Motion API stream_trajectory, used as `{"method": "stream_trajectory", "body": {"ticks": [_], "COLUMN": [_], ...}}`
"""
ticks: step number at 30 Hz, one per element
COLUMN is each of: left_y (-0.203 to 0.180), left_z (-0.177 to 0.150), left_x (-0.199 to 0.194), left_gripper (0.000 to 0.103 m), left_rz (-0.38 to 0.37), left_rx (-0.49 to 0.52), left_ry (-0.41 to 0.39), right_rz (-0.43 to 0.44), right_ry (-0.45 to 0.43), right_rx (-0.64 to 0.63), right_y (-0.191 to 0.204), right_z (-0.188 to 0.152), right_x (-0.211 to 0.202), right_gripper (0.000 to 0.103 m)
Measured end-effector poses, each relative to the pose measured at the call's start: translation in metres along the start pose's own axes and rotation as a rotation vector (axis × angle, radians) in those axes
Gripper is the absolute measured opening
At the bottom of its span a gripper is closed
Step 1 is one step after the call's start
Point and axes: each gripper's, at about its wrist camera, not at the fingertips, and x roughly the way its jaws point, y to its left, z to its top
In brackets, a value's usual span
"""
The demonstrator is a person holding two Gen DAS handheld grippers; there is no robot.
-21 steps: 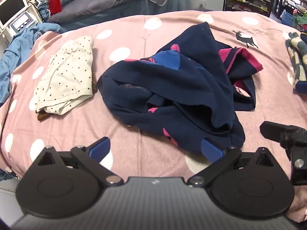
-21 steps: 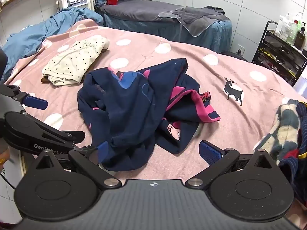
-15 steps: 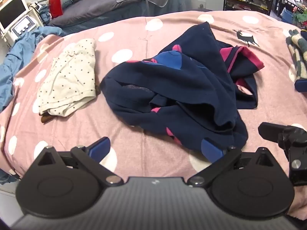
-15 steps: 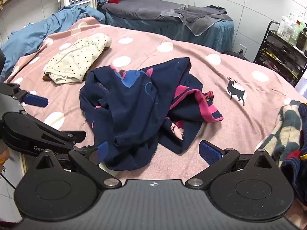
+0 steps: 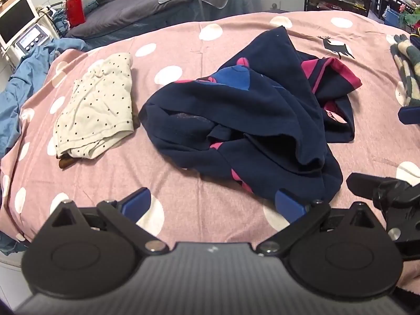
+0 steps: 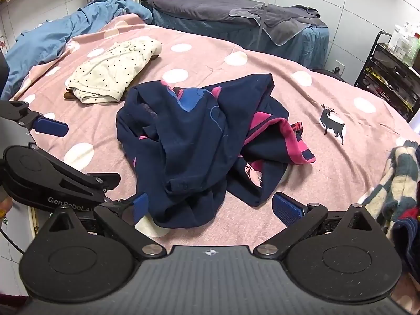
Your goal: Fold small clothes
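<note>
A crumpled navy garment [image 5: 252, 120] with pink trim and a blue print lies in a heap in the middle of the pink polka-dot bedspread [image 5: 183, 191]. In the right wrist view the same navy garment [image 6: 194, 147] sits just ahead of the fingers. My left gripper [image 5: 214, 204] hovers open over the near edge of the bed, its right blue pad at the heap's near hem. My right gripper [image 6: 210, 207] is open too, with the hem lying between its pads untouched. A folded cream dotted garment [image 5: 97, 110] rests to the left, also seen as the cream garment [image 6: 115, 71].
A plaid and dark pile of clothes [image 6: 393, 178] lies at the bed's right edge. A blue sheet [image 6: 65, 29] hangs off the far left side. Behind stand a grey treatment bed [image 6: 236, 13], a machine with a screen [image 5: 21, 31] and dark shelves [image 6: 393, 73].
Both grippers have drawn a little closer to the navy heap, which now sits lower and larger in both views. Jaws stay wide; the clothes have not moved.
</note>
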Motion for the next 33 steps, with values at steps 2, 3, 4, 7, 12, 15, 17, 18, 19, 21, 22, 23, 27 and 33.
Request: {"method": "stream_trajectory", "body": {"ticks": [2, 3, 4, 7, 12, 15, 17, 18, 19, 21, 22, 23, 27, 33], "left_y": [-0.0011, -0.0012, -0.0011, 0.0, 0.0006, 0.0017, 0.0015, 0.0013, 0.0011, 0.0008, 0.0007, 0.0007, 0.0007, 0.0019], "left_z": [0.0, 0.0001, 0.0001, -0.0005, -0.0009, -0.0017, -0.0018, -0.0019, -0.002, -0.0016, -0.0017, -0.0018, -0.0023, -0.0038], "left_x": [-0.0004, -0.0006, -0.0007, -0.001, -0.001, -0.0006, -0.0005, -0.0005, -0.0006, -0.0003, -0.0002, 0.0001, 0.0001, 0.0], "left_gripper": [0.103, 0.103, 0.103, 0.103, 0.103, 0.103, 0.103, 0.103, 0.103, 0.103, 0.103, 0.103, 0.103, 0.103], "left_rz": [0.002, 0.002, 0.0, -0.002, 0.002, 0.002, 0.003, 0.002, 0.002, 0.002, 0.001, 0.001, 0.003, 0.004], "left_rx": [0.007, 0.008, 0.008, 0.005, 0.004, 0.003, 0.006, 0.008, 0.009, 0.009, 0.01, 0.01, 0.011, 0.008], "left_ry": [-0.003, -0.003, -0.001, 0.0, 0.002, 0.002, 0.003, 0.003, 0.003, 0.003, 0.004, 0.005, 0.004, 0.005], "right_rz": [0.0, 0.001, 0.001, -0.003, 0.0, 0.001, 0.001, 0.0, -0.001, -0.003, -0.003, -0.003, -0.001, -0.001], "right_ry": [-0.003, -0.005, -0.005, 0.001, 0.009, 0.01, 0.011, 0.012, 0.014, 0.017, 0.018, 0.018, 0.019, 0.024], "right_rx": [-0.003, -0.002, -0.002, -0.012, -0.017, -0.018, -0.02, -0.02, -0.02, -0.02, -0.02, -0.02, -0.025, -0.031], "right_y": [0.0014, 0.0017, 0.0019, 0.0033, 0.0043, 0.0042, 0.0043, 0.0043, 0.0041, 0.0043, 0.0044, 0.0045, 0.0049, 0.0073], "right_z": [-0.0001, 0.0001, 0.0005, 0.0011, 0.0011, 0.0008, 0.0007, 0.0007, 0.0007, 0.0007, 0.0008, 0.0009, 0.0013, 0.0015], "right_x": [-0.0008, -0.0013, -0.0016, -0.0012, 0.0, 0.0, 0.0004, 0.0006, 0.0012, 0.0022, 0.0025, 0.0027, 0.0026, 0.0037], "right_gripper": [0.103, 0.103, 0.103, 0.103, 0.103, 0.103, 0.103, 0.103, 0.103, 0.103, 0.103, 0.103, 0.103, 0.103]}}
